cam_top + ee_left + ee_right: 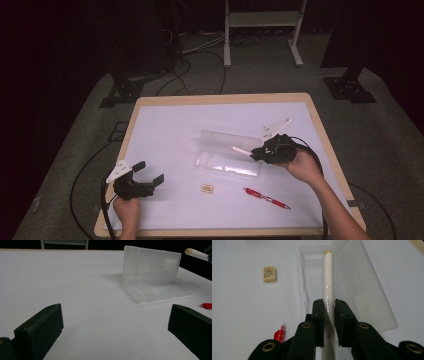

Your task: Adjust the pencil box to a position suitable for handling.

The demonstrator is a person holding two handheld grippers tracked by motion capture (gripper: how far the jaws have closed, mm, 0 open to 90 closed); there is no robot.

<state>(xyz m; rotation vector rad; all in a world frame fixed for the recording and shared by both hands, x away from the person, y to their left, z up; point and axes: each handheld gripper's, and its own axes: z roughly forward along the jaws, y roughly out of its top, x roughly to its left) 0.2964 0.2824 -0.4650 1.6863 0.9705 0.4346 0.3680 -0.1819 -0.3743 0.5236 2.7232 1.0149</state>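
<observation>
A clear plastic case (227,155) lies open in the middle of the white table, its lid standing up at the back; it is also in the left gripper view (152,280) and in the right gripper view (359,290). My right gripper (256,153) is shut on a white pen (241,150) and holds it just above the case's right end. In its own view the right gripper (329,307) pinches the white pen (328,277), which points along the case. My left gripper (148,172) rests at the near left, open and empty (115,322).
A red pen (266,198) lies near the front right of the table, its tip in the right gripper view (279,334). A small beige eraser (208,188) sits in front of the case, also (269,274). Cables trail off both table sides.
</observation>
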